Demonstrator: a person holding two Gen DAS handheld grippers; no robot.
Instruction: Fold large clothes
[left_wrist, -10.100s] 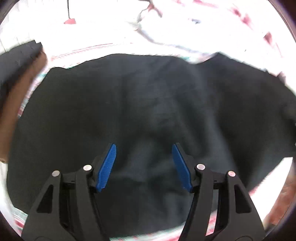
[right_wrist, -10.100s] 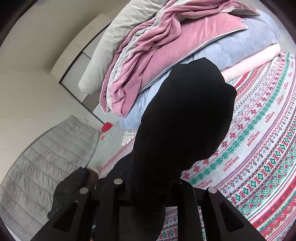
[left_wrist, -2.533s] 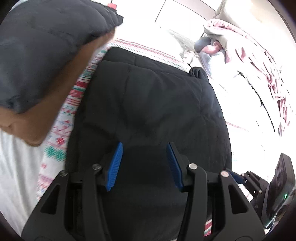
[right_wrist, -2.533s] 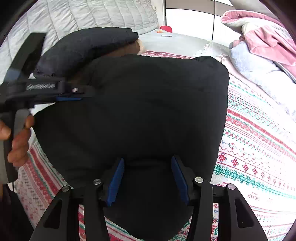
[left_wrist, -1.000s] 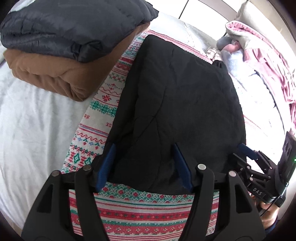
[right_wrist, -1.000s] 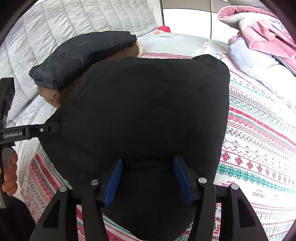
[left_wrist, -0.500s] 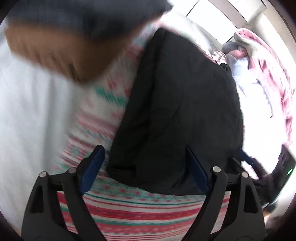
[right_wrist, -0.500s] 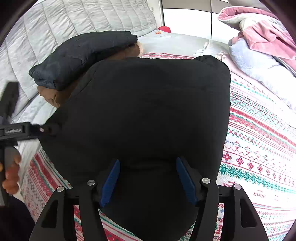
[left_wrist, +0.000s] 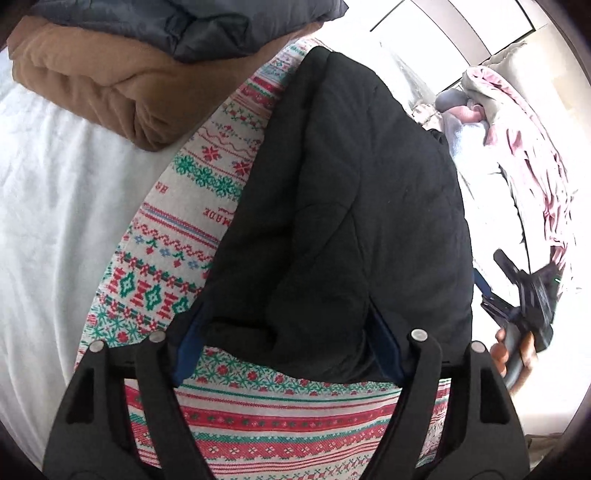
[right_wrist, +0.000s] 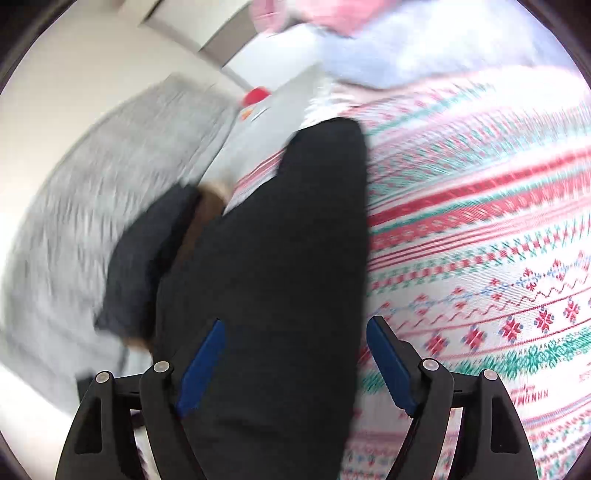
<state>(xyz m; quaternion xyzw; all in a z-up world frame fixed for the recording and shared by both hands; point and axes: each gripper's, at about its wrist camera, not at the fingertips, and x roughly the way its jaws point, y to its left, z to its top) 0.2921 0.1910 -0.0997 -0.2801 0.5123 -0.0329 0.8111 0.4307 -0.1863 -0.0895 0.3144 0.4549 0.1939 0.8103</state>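
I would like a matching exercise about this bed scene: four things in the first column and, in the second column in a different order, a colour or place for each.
Column 1
1. folded black quilted jacket
2. folded brown fleece garment
3. dark grey puffer garment
4. patterned knit blanket

Column 2
A. on top of the brown one
B. red, green and white
C. between the open fingers of the left gripper
D. under the grey one

Pairs: 1-C, 2-D, 3-A, 4-B
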